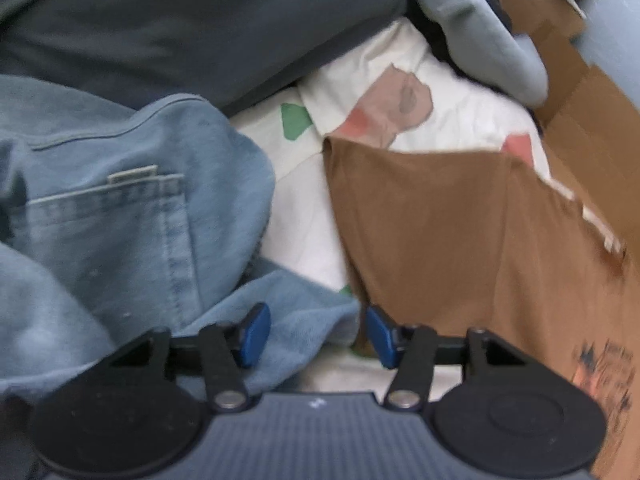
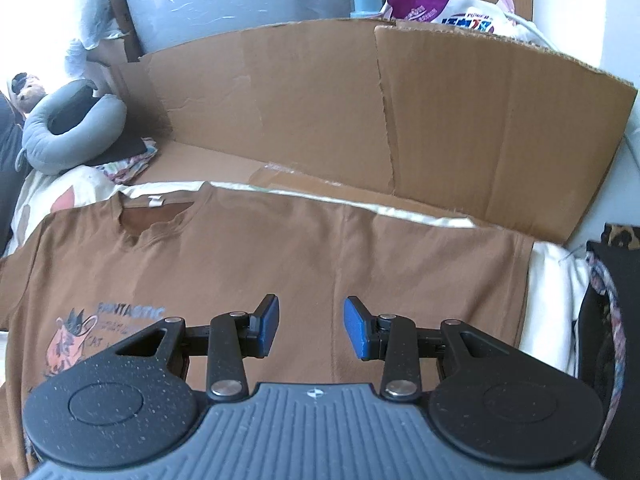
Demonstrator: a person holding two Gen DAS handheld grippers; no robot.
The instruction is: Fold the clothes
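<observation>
Left claw [image 1: 318, 334], seen from its own wrist camera: jaws spread apart with blue pads [image 1: 254, 334], nothing between them, hovering low over the edge of a pale blue cloth [image 1: 296, 320] that lies across the bottom of a pile of denim. The jeans [image 1: 120, 208], light blue with a stitched pocket and a small tab, fill the left of this view, crumpled; a dark grey garment [image 1: 180, 20] lies beyond them. Between the jeans and the brown shirt [image 1: 460, 240] shows a white sheet [image 1: 304, 216] printed with green and pink shapes. The shirt's edge lies just beside the right pad of this claw; the view is blurred. Right claw [image 2: 311, 326], seen from its wrist camera: jaws likewise parted and empty, held above the middle of the shirt [image 2: 320, 248]. The shirt lies spread flat, front upward, collar [image 2: 158, 214] to the upper left with a white label, and a printed cat graphic [image 2: 80, 336] with lettering at the left. Its far edge lies on a flattened cardboard box [image 2: 360, 100], whose rear flaps stand upright behind it. A grey neck pillow [image 2: 68, 132] sits at the left beyond the shirt, resting on dark and patterned folded fabric. A dark patterned garment [image 2: 612, 320] lies at the right edge, apart from the shirt, with white sheet between them.
</observation>
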